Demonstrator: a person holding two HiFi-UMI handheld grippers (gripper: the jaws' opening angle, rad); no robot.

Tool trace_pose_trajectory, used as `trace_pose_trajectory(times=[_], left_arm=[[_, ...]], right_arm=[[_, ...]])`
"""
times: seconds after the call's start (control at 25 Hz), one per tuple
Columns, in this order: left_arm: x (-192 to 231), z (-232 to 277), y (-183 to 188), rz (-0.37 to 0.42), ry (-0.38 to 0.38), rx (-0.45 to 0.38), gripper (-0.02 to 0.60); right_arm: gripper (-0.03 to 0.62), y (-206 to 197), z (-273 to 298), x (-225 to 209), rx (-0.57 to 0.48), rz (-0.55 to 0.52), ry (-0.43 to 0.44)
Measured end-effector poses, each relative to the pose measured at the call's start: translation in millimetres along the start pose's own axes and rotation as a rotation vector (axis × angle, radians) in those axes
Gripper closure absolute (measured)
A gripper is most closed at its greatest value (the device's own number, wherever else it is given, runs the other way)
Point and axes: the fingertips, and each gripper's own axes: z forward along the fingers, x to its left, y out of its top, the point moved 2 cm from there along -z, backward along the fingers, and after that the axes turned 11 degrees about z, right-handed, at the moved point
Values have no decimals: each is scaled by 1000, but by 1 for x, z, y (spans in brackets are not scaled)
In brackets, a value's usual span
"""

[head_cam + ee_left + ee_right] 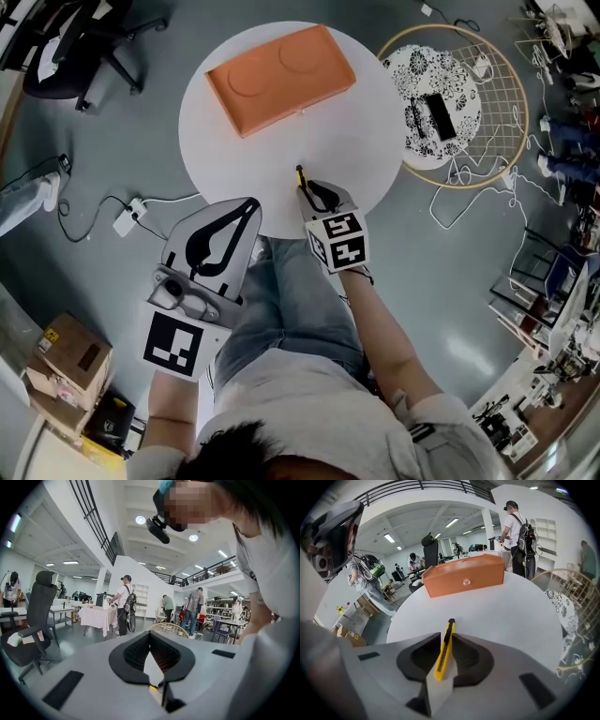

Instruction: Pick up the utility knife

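Observation:
A yellow utility knife with a black tip is clamped between the jaws of my right gripper, which is shut on it at the near edge of the round white table. In the right gripper view the knife pokes forward past the jaw tips of the right gripper and points toward the orange box. I cannot tell whether the knife touches the tabletop. My left gripper hangs just off the table's near-left rim. Its jaw tips meet with nothing between them, as the left gripper view also shows for the left gripper.
An orange box lies at the table's far side. A round wire-and-rattan basket holding a patterned cloth and a dark phone stands right of the table. A black office chair is at the far left. Cardboard boxes and a cable lie on the floor.

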Motion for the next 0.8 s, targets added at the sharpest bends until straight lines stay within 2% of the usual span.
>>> trace_pose_trajectory(times=[0.36,0.64,0.8], left_arm=[[5,-5,-7,-17,16,6,571],[0,-4,-8,-20,12,7,571],[-1,-6,-10,-22,14,13,571]], right_arm=[[525,-4,7,1,41,-28,-53],[523,-2,8,7,90,-171,-147],[525,-2,9,9,110,-200,-166]])
